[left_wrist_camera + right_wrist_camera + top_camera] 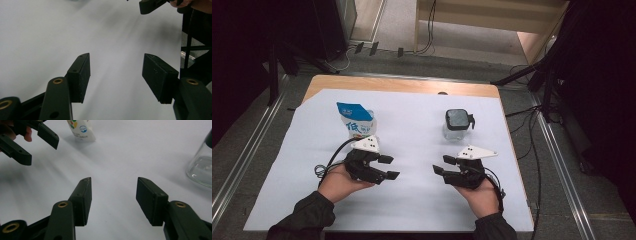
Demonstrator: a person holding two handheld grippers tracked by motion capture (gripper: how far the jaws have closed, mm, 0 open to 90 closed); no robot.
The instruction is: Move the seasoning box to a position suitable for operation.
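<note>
Fingers: both pairs apart, nothing between them.

High view. Left gripper (389, 167), held in the person's left hand (339, 182), hangs over the white sheet (422, 200) that covers the worktop (402, 85). Its fingers point toward the right gripper (443, 165), which sits in the right hand (482, 195) and points back at it; the two stand near each other, not touching. Milk pouch (356, 121), blue and white, stands upright on the sheet just beyond the left gripper. Glass jar (457, 125), clear with a black lid, stands upright just beyond the right gripper, well apart from the pouch.

Left gripper view. Own fingers (81, 77) stand wide over bare sheet (50, 37). A fingertip of the right gripper (148, 6) shows beyond them.

Right gripper view. Own fingers (83, 200) spread over the sheet (120, 157). Left gripper (37, 142), fingers parted, lies beyond them beside the pouch (81, 131). The jar (201, 170) stands on the other side from the pouch.
</note>
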